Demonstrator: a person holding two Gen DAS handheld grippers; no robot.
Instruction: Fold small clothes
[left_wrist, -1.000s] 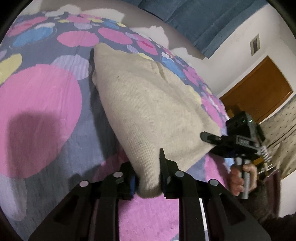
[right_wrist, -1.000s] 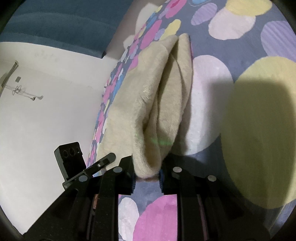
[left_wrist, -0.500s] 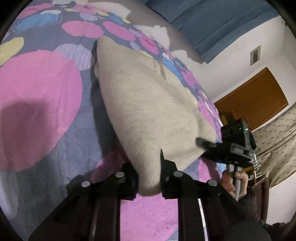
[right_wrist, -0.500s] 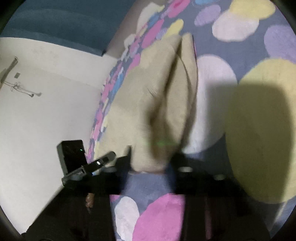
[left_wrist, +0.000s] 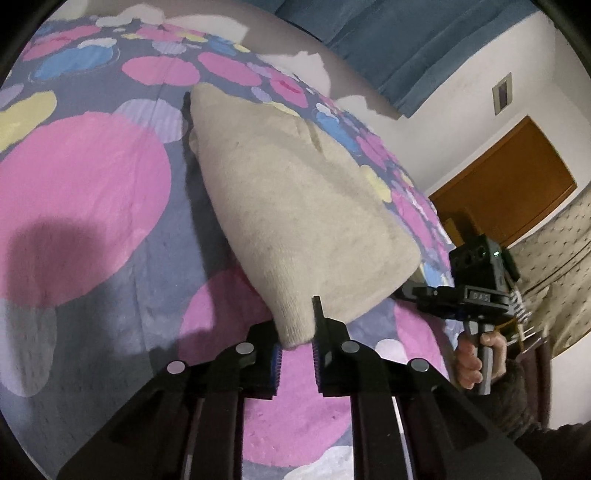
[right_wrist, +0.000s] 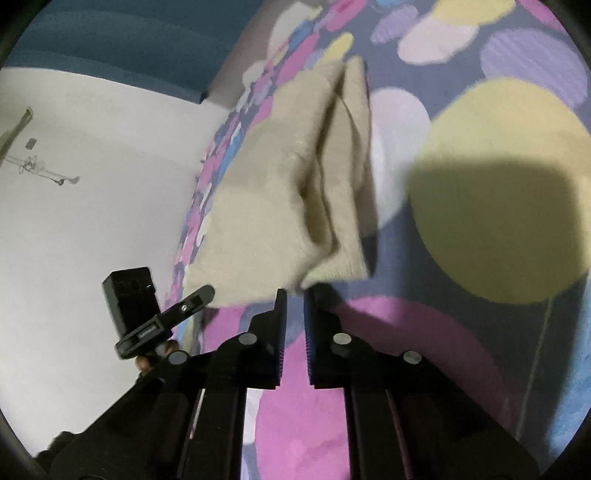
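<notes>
The left gripper (left_wrist: 297, 334) pinched a corner of the beige knit garment (left_wrist: 295, 206); the right gripper (right_wrist: 294, 295) was closing just below its other corner. Lifted off the patterned bedspread (left_wrist: 85, 192), the garment looked partly folded, still to be laid flat.

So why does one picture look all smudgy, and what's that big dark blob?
Right wrist view: motion blur smears the beige garment; the blob on the yellow circle of the bedspread is a cast shadow. Left wrist view: sharp, fisheye-bent at the edges, another shadow on the pink circle.
</notes>
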